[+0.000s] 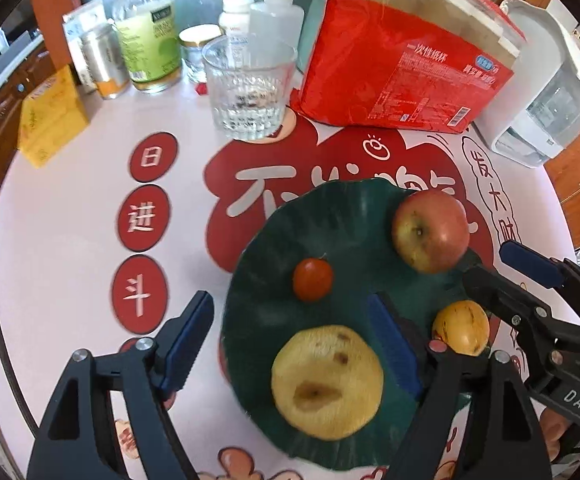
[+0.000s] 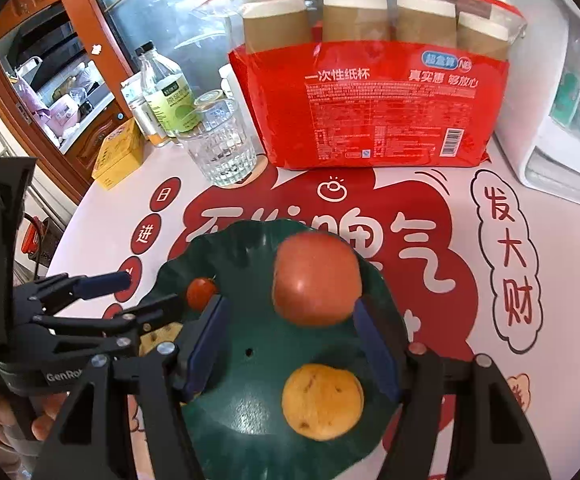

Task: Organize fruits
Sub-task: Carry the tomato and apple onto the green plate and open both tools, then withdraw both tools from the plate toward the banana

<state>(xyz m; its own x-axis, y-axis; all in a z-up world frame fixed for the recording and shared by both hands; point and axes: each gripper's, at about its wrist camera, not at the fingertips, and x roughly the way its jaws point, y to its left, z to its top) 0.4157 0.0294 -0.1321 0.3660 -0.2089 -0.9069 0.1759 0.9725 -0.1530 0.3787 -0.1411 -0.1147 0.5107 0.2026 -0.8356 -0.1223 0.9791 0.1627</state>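
Note:
A dark green plate (image 1: 330,232) (image 2: 241,400) sits on the printed tablecloth. It holds a red apple (image 1: 430,232) (image 2: 316,278), a small tomato (image 1: 312,280) (image 2: 201,292), a large yellow pear (image 1: 326,380) and a small orange-yellow fruit (image 1: 460,332) (image 2: 322,400). My left gripper (image 1: 290,344) (image 2: 149,292) hangs open above the pear, with its pads not touching it. My right gripper (image 2: 292,344) (image 1: 490,264) is open over the orange-yellow fruit, and the apple lies just beyond its fingertips. In the right wrist view the left gripper hides most of the pear (image 2: 161,336).
Behind the plate stand a ribbed glass (image 1: 247,88) (image 2: 221,152) and a red pack of paper cups (image 1: 402,60) (image 2: 370,100). A white appliance (image 1: 546,100) is at the back right. Bottles (image 1: 145,32) and a yellow box (image 1: 49,120) crowd the back left.

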